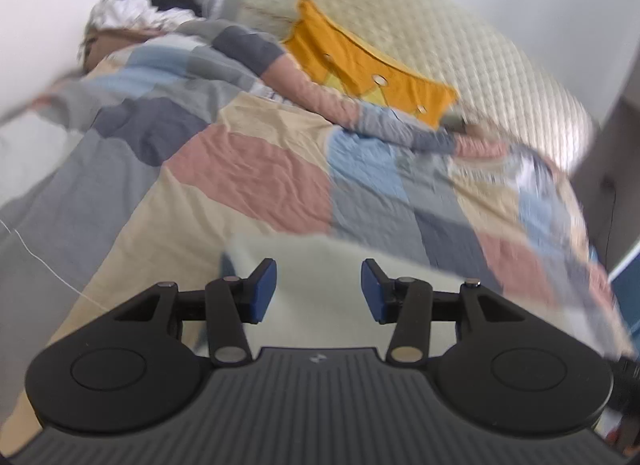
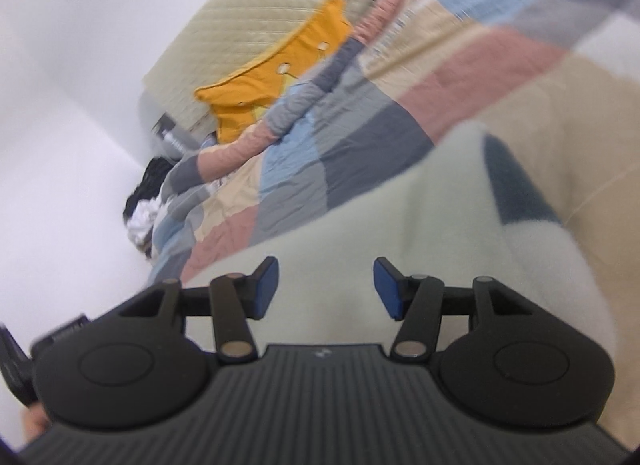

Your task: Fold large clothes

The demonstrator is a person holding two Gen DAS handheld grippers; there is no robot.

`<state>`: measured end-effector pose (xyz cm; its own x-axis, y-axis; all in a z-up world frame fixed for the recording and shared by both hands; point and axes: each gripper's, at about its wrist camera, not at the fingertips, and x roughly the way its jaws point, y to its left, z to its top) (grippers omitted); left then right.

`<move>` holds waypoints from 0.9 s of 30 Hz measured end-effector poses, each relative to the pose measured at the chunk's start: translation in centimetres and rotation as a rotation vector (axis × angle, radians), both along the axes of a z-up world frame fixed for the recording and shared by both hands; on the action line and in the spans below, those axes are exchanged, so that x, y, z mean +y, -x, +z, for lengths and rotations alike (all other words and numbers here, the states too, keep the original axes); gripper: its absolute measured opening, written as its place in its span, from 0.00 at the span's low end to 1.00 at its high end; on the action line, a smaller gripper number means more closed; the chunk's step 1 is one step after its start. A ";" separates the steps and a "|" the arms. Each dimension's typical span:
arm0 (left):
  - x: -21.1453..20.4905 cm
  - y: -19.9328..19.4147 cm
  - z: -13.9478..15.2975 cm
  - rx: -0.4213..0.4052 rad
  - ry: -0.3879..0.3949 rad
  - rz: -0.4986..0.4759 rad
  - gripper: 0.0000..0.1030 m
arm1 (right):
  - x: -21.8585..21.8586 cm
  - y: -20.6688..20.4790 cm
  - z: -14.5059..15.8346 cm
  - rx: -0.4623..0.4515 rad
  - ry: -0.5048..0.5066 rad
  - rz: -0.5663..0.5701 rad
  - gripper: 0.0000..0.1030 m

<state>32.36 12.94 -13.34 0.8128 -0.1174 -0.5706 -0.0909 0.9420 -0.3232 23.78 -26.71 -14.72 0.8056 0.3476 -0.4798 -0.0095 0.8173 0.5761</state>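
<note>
**Pale garment lying under both spread claws on the patchwork bed**

From the left wrist, we are looking along the left gripper [image 1: 319,289]; its blue pads [image 1: 264,291] are standing apart with nothing pinched between them; the pale mint garment [image 1: 320,265] is lying flat just beyond and beneath the fingertips, its far edge running across the patchwork quilt [image 1: 248,173]; we are seeing the cloth through the gap, but neither pad is pressing on it, so far as the blurred view is showing; farther off an orange cushion [image 1: 360,65] is leaning against the cream quilted headboard [image 1: 460,45], and a heap of dark and white clothes [image 1: 144,5] is sitting in the far corner by the wall.

From the right wrist, we are looking along the right gripper [image 2: 326,289], tilted so that the bed is running diagonally; its pads [image 2: 387,289] are likewise spread, holding nothing; the same pale garment [image 2: 420,205] is filling the space beneath and ahead of the claw, a dark stripe [image 2: 516,185] crossing it to the right; the quilt [image 2: 360,133] is stretching beyond it, with the orange cushion [image 2: 276,77] near the headboard [image 2: 248,25].
</note>
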 end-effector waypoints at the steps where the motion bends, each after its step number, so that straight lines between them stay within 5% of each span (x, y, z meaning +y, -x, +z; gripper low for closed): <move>1: -0.7 0.6 0.1 -0.002 -0.026 -0.021 0.51 | 0.5 0.5 0.4 -0.012 0.036 0.007 0.54; 7: -4.3 3.1 -0.4 0.006 -0.142 -0.108 0.51 | 2.8 2.1 1.9 -0.052 0.201 0.050 0.55; 14: -6.1 2.7 -2.8 0.039 -0.255 -0.111 0.51 | 4.8 1.0 0.0 -0.003 0.371 0.063 0.54; 20: -6.4 0.4 -5.7 0.089 -0.295 -0.108 0.54 | 4.4 -1.1 -2.6 0.054 0.316 0.051 0.54; 27: -6.2 -1.6 -7.4 0.100 -0.286 -0.088 0.58 | 5.3 -2.8 -4.1 0.043 0.370 0.055 0.56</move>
<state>33.97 6.75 -20.79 0.7449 -0.0081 -0.6671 -0.0228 0.9990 -0.0377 26.61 -21.40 -18.83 0.7669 0.1871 -0.6139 -0.0418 0.9691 0.2431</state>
